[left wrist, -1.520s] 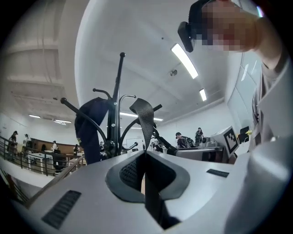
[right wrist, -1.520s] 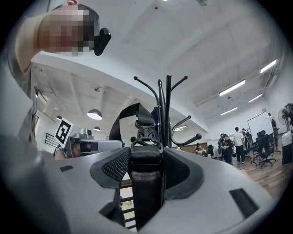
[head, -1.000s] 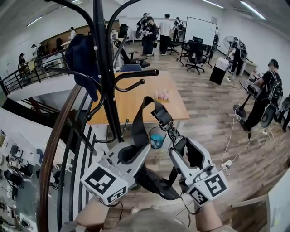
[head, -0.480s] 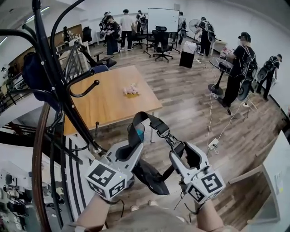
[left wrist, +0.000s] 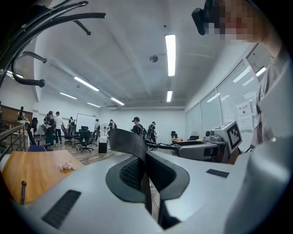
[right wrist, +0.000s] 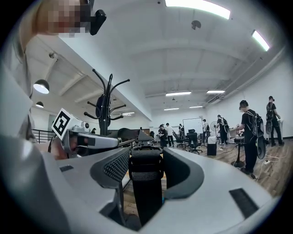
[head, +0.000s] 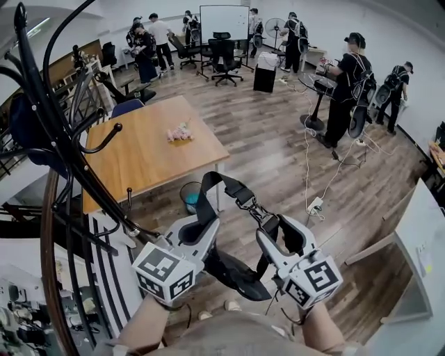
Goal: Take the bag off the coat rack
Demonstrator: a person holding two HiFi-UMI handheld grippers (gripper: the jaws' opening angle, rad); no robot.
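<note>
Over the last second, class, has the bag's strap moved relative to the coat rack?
Yes. The strap has drawn away to the right of the coat rack, whose hooks it hung beside earlier.

Wooden table (head: 149, 149) left of centre, bare but for a small pink item (head: 179, 132) near its far edge. Blue bin (head: 189, 197) on the floor under the near corner. Blue chair (head: 128, 108) at the table's far side. Plank floor (head: 264, 146) runs the whole room.

Far wall: whiteboard (head: 224, 21), black office chairs (head: 222, 59) before it, a standing fan (head: 272, 28). Cluster of people (head: 146, 49) at back left. One person in dark clothes (head: 345, 83) at right beside a stand. White power strip (head: 314, 206) with trailing cable on the floor. Curved brown handrail (head: 49, 257) over black balusters, near left. Strip lights (left wrist: 170, 55) overhead.
</note>
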